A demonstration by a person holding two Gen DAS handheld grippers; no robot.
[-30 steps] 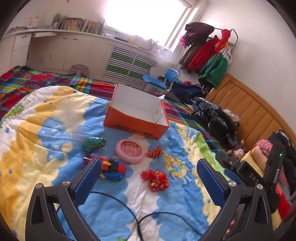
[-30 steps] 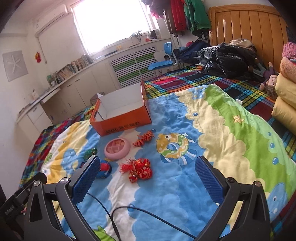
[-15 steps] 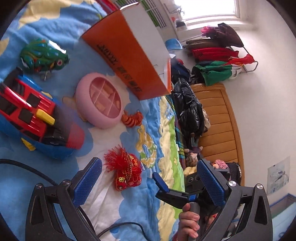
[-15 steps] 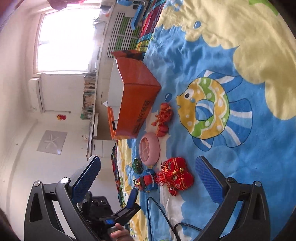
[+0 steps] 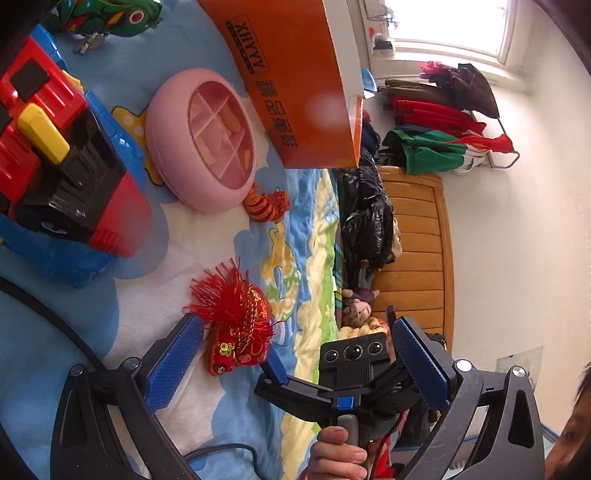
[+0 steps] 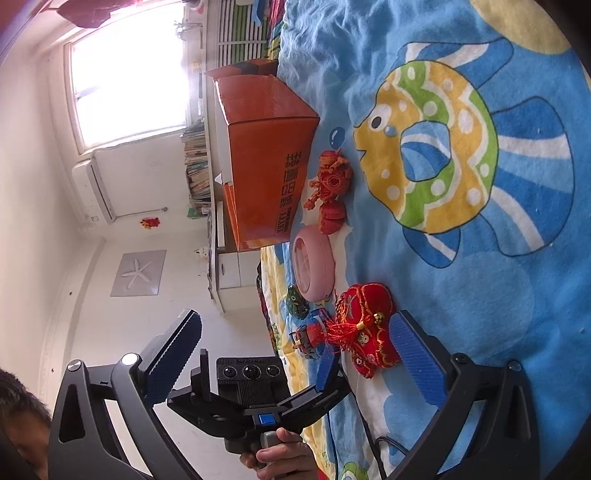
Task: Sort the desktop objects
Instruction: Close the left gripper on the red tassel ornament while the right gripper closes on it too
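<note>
A red tasselled cloth ornament (image 5: 236, 325) lies on the blue patterned bedspread, just past my open left gripper (image 5: 295, 365); it also shows in the right wrist view (image 6: 365, 332), beside one pad of my open right gripper (image 6: 295, 360). A pink round case (image 5: 201, 138), a small orange ornament (image 5: 266, 205), a red and blue toy car (image 5: 55, 166) and a green tin frog (image 5: 110, 14) lie near an open orange box (image 5: 295, 85). The two grippers face each other, both rolled sideways and empty.
The bedspread (image 6: 461, 258) covers the bed. A wooden headboard (image 5: 417, 243) with black clothes stands beyond it. A black cable (image 5: 48, 321) runs across the bedspread near my left gripper. The holder's hand (image 5: 340, 458) and head show at the frame edges.
Both grippers have rolled sideways and dropped low toward the bedspread, closing in on the red tasselled ornament from opposite sides. Both stay open. The toys have not moved.
</note>
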